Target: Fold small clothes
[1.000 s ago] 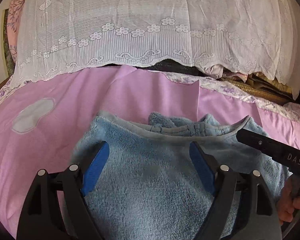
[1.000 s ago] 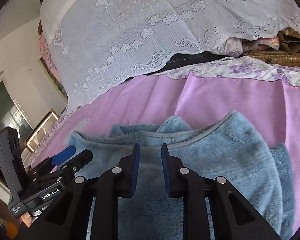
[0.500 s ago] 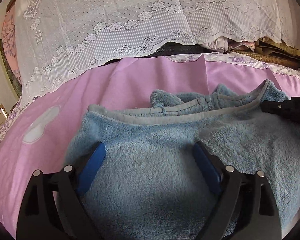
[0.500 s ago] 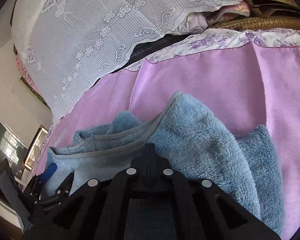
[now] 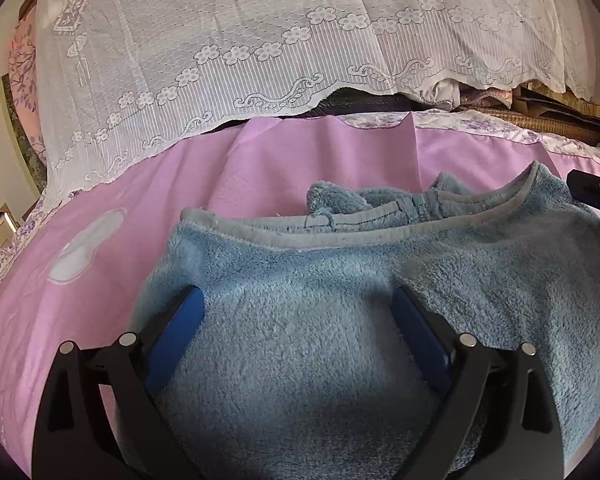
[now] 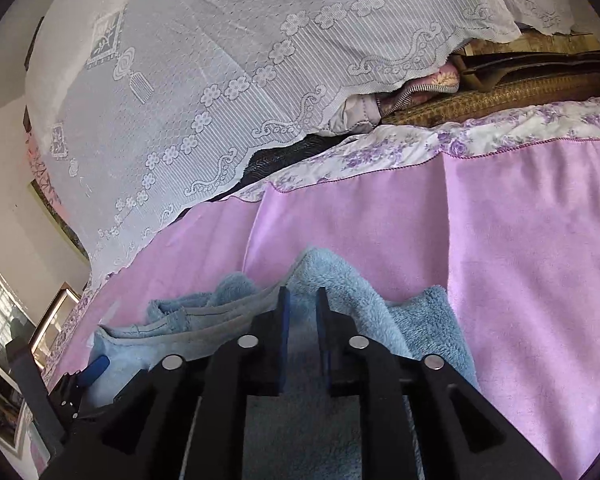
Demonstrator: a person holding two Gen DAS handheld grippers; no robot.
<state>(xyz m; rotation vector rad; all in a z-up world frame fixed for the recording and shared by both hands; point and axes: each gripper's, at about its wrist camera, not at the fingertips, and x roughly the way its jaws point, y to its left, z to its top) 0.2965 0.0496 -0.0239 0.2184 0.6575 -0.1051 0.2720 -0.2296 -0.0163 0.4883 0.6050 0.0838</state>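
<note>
We see a blue garment (image 5: pixel 340 320) of thick, fuzzy fleece, matt and napped, its neckline bound in a smoother grey-blue stitched band (image 5: pixel 340 236). Beneath the garment lies a pink sheet (image 5: pixel 320 160) of smooth, faintly sheeny cloth. Beyond the garment hangs a white lace cover (image 5: pixel 260 40), thin and openwork with flower patterns. Right of the lace we see a woven mat (image 6: pixel 500 96), coarse and straw-like. Our left gripper (image 5: pixel 296 312) and right gripper (image 6: pixel 302 300) are matt black plastic with blue pads and shiny metal pins.

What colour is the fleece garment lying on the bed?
Light blue fleece garment with grey trim; clearest in the left wrist view.
</note>
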